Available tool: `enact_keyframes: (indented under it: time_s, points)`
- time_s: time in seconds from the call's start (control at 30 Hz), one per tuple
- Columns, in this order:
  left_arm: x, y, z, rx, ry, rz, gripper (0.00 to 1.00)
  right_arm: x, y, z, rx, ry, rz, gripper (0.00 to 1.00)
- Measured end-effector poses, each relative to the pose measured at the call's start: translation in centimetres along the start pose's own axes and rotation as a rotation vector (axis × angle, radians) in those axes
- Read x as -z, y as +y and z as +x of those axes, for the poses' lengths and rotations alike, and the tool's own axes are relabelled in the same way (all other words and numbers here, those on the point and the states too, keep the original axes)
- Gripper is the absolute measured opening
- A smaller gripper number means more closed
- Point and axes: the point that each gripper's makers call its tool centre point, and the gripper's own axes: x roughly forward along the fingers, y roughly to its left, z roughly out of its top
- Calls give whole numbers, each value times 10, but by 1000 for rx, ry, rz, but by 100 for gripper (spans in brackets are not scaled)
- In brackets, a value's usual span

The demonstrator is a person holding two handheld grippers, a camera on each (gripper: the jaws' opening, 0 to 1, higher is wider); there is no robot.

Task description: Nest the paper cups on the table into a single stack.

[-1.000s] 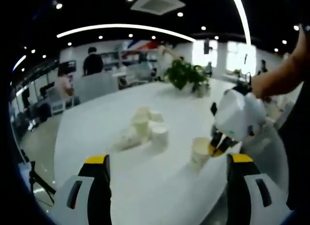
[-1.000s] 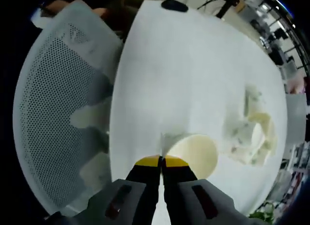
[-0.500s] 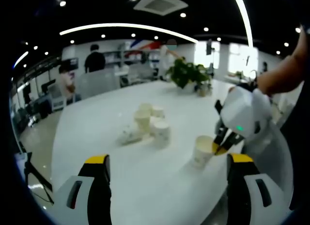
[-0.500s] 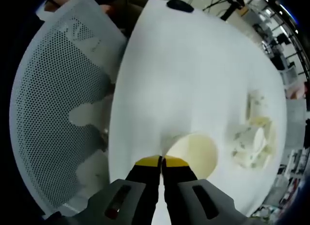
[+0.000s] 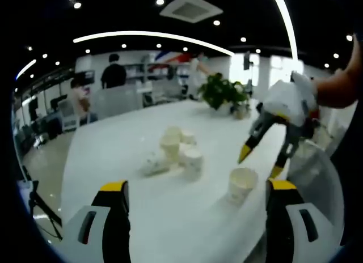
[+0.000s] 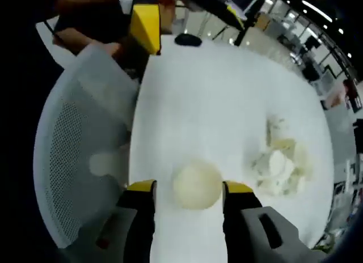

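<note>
A single paper cup (image 5: 242, 185) stands upright near the table's edge. In the left gripper view my right gripper (image 5: 260, 162) hovers just above it, open, its yellow tips apart from the rim. The right gripper view looks straight down into this cup (image 6: 197, 185), which lies between the spread jaws of my right gripper (image 6: 189, 187). A cluster of several paper cups (image 5: 173, 152) sits further in on the white table (image 5: 113, 149), some upright and one lying down; the cluster (image 6: 278, 161) lies to the right. My left gripper (image 5: 197, 186) is open with nothing in it.
A white mesh chair (image 6: 79, 161) stands against the table edge beside the single cup. A potted plant (image 5: 224, 93) is at the table's far end. A black object (image 6: 187, 40) lies on the table. People and desks are in the background.
My right gripper was shut on the single cup's rim; it has opened, let go and risen above the cup, which now stands free on the table.
</note>
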Motion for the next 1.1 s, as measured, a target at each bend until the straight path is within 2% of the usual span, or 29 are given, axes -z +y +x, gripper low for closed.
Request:
enact_keyframes:
  time_s: [0.1,0.2,0.33,0.43,0.57,0.7,1.0,1.1]
  points:
    - [-4,2,3,-5,-14,1,98,-9,-22,-22,62,-101,66,50]
    - [-8,8,7,-22,-31,1,98,-11,-48,-46,159,-224,129,53]
    - [-8,14,10,-33,-47,-7,98,-1,-65,-63,226,-341,261,55]
    - [-7,20,11,-41,-61,-44,98,15,-76,-74,300,-415,340,60]
    - [-5,19,12,-40,-69,-41,98,35,-80,-83,357,-461,412,63]
    - [5,20,15,-51,-36,-35,98,59,-81,-89,401,-492,449,67]
    - [6,15,13,-58,-45,-17,98,107,-74,-88,434,-603,593,80]
    - [6,15,13,-63,-43,-16,98,115,-71,-88,442,-632,627,85]
